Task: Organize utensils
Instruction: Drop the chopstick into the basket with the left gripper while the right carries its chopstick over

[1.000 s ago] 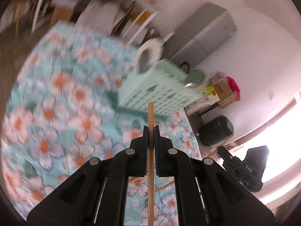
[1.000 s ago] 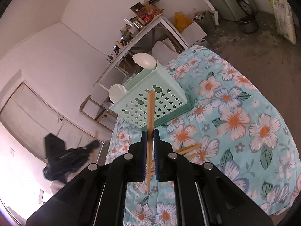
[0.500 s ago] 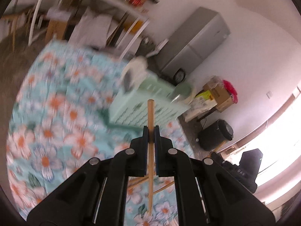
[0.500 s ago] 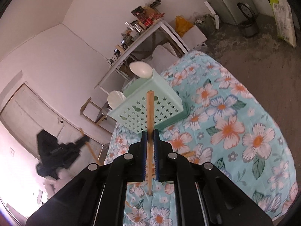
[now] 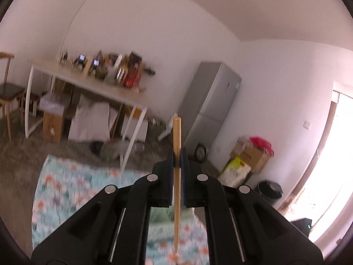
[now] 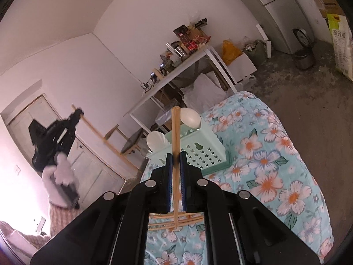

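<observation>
the left gripper (image 5: 177, 156) pinches one thin, light, stiff chopstick (image 5: 177, 176) mid-shaft, raised well above the floral bed (image 5: 66, 190), while the right gripper (image 6: 176, 158) clamps another chopstick (image 6: 175, 176) mid-shaft near the mint basket (image 6: 198, 148)

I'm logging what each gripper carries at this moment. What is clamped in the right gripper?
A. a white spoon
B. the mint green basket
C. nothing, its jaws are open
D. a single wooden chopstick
D: the right gripper is shut on a single wooden chopstick, which stands up between its jaws in front of the mint green basket.
</observation>
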### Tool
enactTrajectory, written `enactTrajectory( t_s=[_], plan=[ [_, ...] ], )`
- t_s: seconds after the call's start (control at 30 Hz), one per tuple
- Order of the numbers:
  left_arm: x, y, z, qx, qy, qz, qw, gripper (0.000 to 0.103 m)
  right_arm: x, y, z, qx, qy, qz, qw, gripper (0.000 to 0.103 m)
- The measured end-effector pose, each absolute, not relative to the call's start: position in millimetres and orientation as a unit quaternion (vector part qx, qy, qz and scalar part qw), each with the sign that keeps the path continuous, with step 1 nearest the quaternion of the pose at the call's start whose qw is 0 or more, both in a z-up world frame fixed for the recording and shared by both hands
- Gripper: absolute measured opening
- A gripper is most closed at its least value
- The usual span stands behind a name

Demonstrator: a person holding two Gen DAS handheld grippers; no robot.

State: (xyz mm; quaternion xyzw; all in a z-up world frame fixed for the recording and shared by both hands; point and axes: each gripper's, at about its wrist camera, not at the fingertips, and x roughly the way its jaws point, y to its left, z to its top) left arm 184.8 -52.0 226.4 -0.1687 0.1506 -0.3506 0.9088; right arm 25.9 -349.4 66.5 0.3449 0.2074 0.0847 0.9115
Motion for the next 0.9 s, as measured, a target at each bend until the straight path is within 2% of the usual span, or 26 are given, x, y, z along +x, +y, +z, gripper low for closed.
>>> enactTrajectory(
  t_s=[0.13, 0.37, 0.7, 0.77, 0.83, 0.9],
  plan=[
    [206.5, -73.4, 229.4, -0.168, 0.125, -0.332, 0.92, 0.005, 26.9, -350.7, 67.1, 0.35, 0.207, 0.088, 0.909, 0.007],
    [244.4, -128.5, 193.2, -0.128, 0.119, -0.298, 0.939, 0.005, 27.8, -353.6, 65.2, 0.353, 0.212, 0.086, 0.907, 0.007],
    [277.1, -144.4, 128.6, -0.12, 0.21, -0.296, 0.924, 0.006, 27.3, -353.9, 67.5, 0.345, 0.219, 0.082, 0.909, 0.007],
    [274.2, -137.5, 126.8, -0.125, 0.214, -0.298, 0.922, 0.01, 27.8, -352.9, 69.8, 0.341, 0.217, 0.081, 0.911, 0.007],
    [270.6, -126.9, 129.0, -0.134, 0.212, -0.298, 0.921, 0.019, 28.1, -351.7, 73.2, 0.337, 0.215, 0.081, 0.913, 0.007],
    [264.7, -117.2, 132.4, -0.142, 0.208, -0.301, 0.92, 0.022, 29.5, -349.8, 78.5, 0.331, 0.212, 0.081, 0.916, 0.007]
  ],
)
